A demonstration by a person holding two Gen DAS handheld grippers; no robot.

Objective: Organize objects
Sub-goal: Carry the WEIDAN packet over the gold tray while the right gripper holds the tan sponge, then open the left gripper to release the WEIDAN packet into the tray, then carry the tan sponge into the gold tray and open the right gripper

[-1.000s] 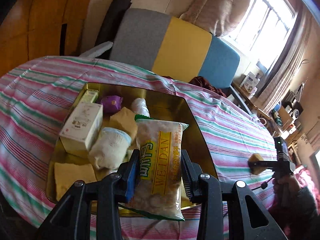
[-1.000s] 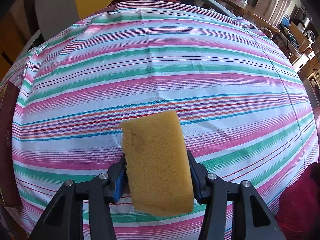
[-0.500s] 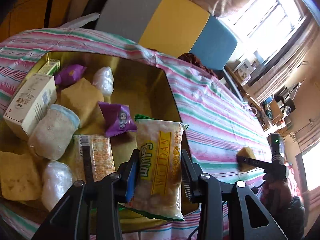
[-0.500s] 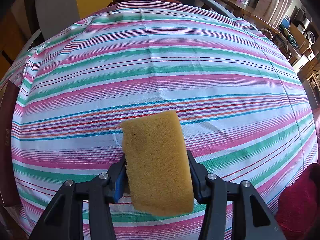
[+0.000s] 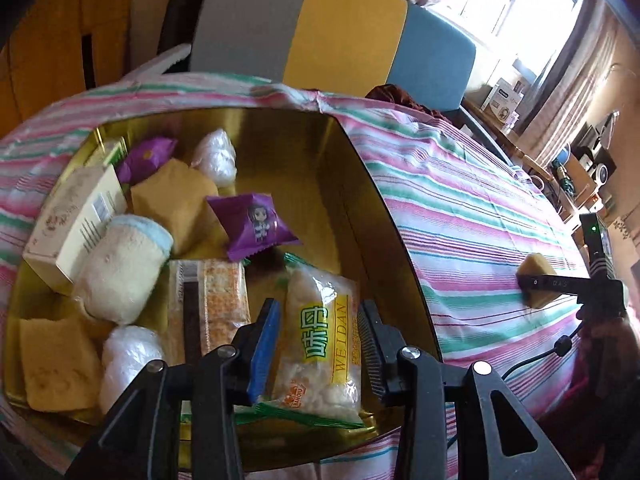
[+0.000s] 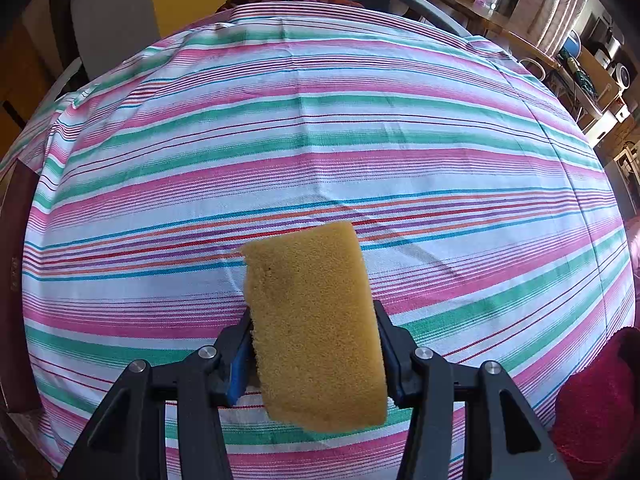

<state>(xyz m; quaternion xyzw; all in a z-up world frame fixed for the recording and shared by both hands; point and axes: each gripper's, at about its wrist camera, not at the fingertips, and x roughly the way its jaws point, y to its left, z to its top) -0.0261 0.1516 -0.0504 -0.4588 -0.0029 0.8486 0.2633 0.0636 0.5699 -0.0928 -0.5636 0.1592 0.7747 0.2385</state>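
A gold tin box (image 5: 376, 200) sits on the striped tablecloth and holds several items. My left gripper (image 5: 318, 344) is open over the box's near right corner. The WEIDAN snack bag (image 5: 320, 340) lies in the box between the spread fingers, which stand clear of its sides. My right gripper (image 6: 314, 356) is shut on a yellow sponge (image 6: 312, 320) and holds it above the cloth. The sponge (image 5: 538, 280) and the right gripper show far right in the left wrist view.
In the box lie a purple cartoon packet (image 5: 254, 226), a cracker pack (image 5: 208, 308), a plush roll (image 5: 120, 272), a white carton (image 5: 76, 220), yellow sponges (image 5: 56, 364) and white wrapped balls (image 5: 216, 156). A grey, yellow and blue sofa (image 5: 340, 32) stands behind the table. A red cloth (image 6: 596, 392) lies at the right edge.
My left gripper has lowered into the box and opened, and the WEIDAN bag now rests in the box. The right gripper with the sponge has not moved.
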